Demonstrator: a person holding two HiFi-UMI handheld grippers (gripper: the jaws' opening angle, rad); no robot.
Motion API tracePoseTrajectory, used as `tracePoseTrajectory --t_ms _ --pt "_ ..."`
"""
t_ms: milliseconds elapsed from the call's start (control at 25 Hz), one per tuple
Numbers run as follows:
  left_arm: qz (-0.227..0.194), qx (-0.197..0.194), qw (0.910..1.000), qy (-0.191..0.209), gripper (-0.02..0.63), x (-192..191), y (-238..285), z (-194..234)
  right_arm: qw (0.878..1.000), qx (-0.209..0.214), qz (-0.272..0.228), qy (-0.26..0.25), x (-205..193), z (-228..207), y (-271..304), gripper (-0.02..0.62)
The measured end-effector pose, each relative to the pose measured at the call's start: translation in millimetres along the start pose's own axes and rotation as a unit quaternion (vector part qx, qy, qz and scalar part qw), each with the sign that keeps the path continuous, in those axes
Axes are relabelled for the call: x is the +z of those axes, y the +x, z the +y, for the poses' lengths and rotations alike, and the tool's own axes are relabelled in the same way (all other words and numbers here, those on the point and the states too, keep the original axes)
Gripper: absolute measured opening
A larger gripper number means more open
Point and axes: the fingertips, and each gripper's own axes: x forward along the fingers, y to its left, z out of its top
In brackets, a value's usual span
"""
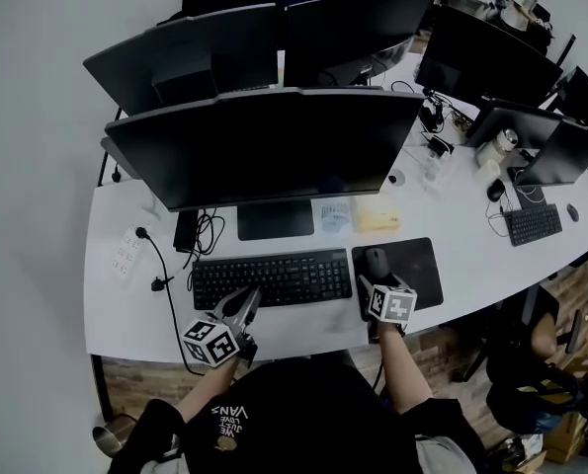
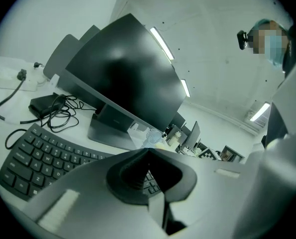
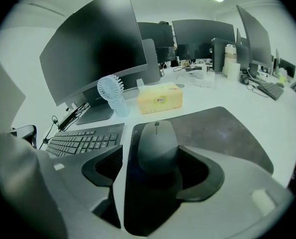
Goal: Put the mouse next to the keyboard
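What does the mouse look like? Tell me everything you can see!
The mouse is dark grey, rounded, matte like plastic, with a scroll wheel in front. It lies flat on the dark mouse pad, just right of the keyboard. The right gripper's open jaws stand either side of it.

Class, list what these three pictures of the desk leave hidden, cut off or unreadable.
Mouse: right gripper view, rear end lost in shadow between the jaws of the right gripper.
Keyboard: left gripper view, right end covered by the left gripper.
Yellow box: right gripper view, print too small to read.
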Motion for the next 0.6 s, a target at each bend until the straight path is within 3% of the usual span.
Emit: tracePoseTrajectory --t_ms 400,600 --pt "0.01 -0.044 0.999 0.005 0.002 -8 -22 -8 0.996 0.028 -0.083 0.017 -2 34 -54 0.313" --pt "-0.005 -0.041 0.9991 0.011 0.002 -1 -35 -14 0.992 0.048 -0.114 0.013 -9 53 -87 0.155"
